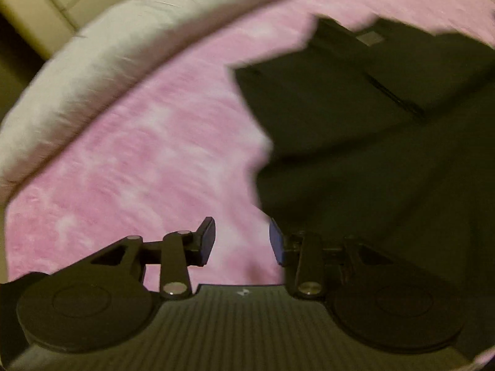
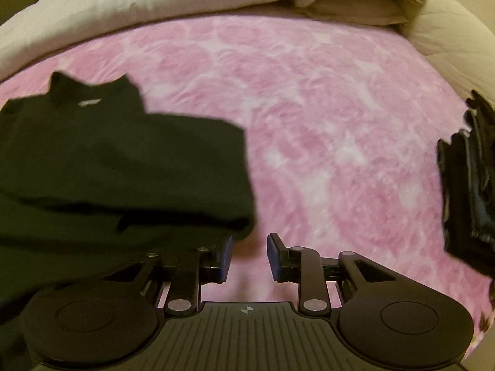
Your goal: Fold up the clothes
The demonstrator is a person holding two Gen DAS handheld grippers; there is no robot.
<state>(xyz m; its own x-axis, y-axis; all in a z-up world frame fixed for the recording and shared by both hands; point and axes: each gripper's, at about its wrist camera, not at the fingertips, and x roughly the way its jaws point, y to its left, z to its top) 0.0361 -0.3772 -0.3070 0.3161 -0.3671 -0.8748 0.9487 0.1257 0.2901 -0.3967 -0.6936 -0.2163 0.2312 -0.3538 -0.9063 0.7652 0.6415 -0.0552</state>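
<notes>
Jaws of left gripper and right gripper both stand apart, nothing between them. Dark shirt lies partly folded on the pink bed, collar toward the far edge, long axis far-to-near. Risk: a shallow pinch drags one layer, undoing the fold.

Two black fingers with blue pads are being shown on each gripper, joined by silver screws to a ribbed grey base.
</notes>
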